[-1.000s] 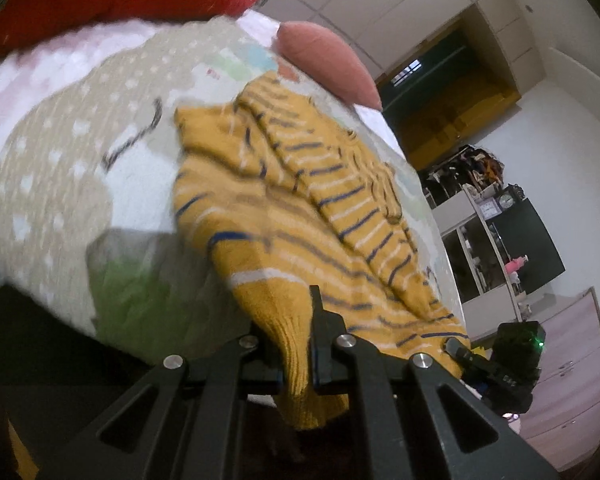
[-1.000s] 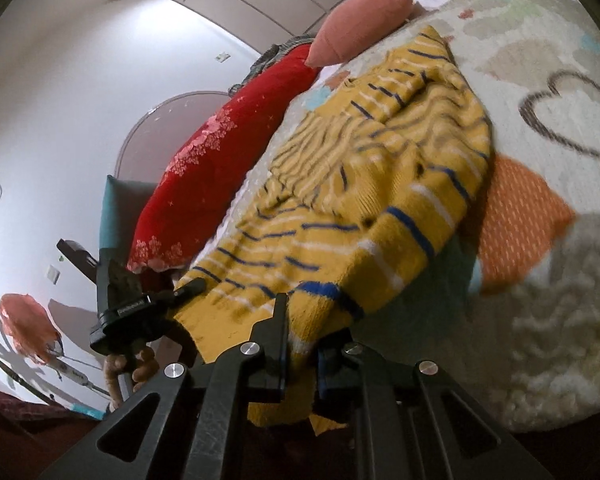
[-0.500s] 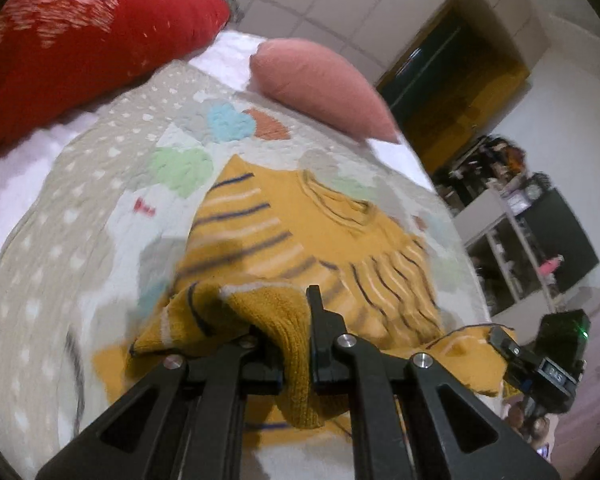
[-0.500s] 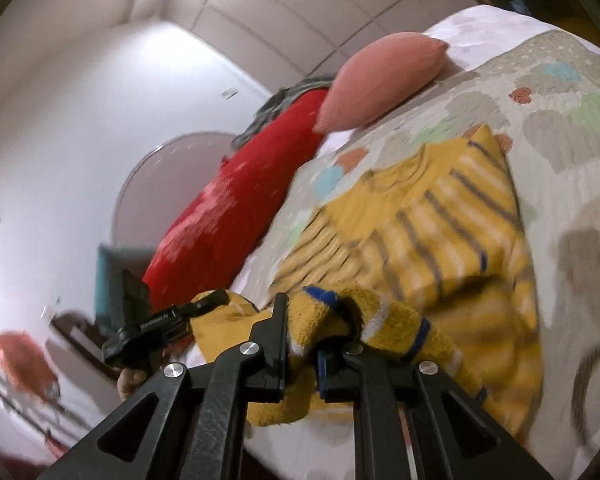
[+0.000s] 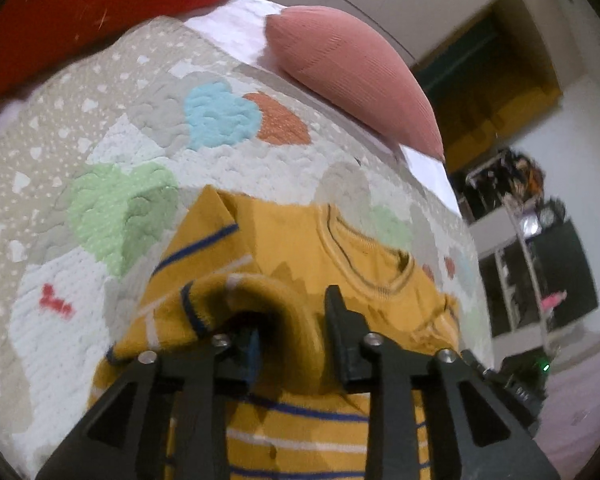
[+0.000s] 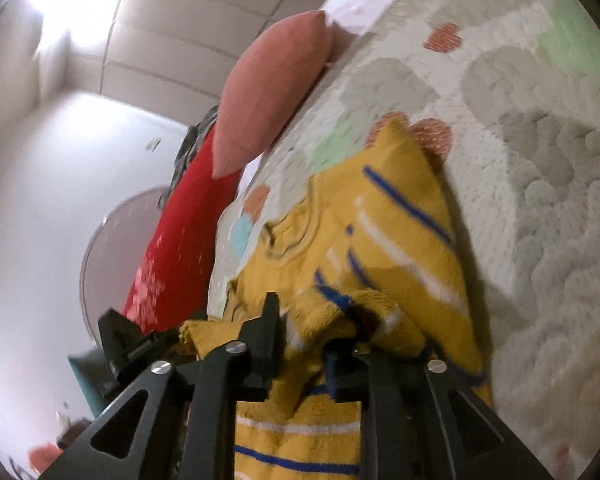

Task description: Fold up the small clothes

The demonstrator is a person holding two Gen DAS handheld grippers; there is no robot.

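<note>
A small mustard-yellow sweater (image 5: 300, 248) with blue and white stripes lies on the quilted bedspread (image 5: 112, 128), its hem folded up toward the collar. My left gripper (image 5: 288, 320) is open, its fingers apart over the folded hem edge, which drapes on the left finger. In the right wrist view the sweater (image 6: 396, 216) lies the same way. My right gripper (image 6: 304, 332) is open, with the hem corner bunched loosely between its fingers. The other gripper (image 6: 132, 352) shows at the left.
A pink pillow (image 5: 352, 68) and a red cushion (image 5: 80, 8) lie at the head of the bed. Shelves and a dark cabinet (image 5: 548, 256) stand beyond the bed's right side. The bed edge is just below both grippers.
Both grippers carried the hem up and forward over the sweater toward the collar, then opened, letting go of the fabric.
</note>
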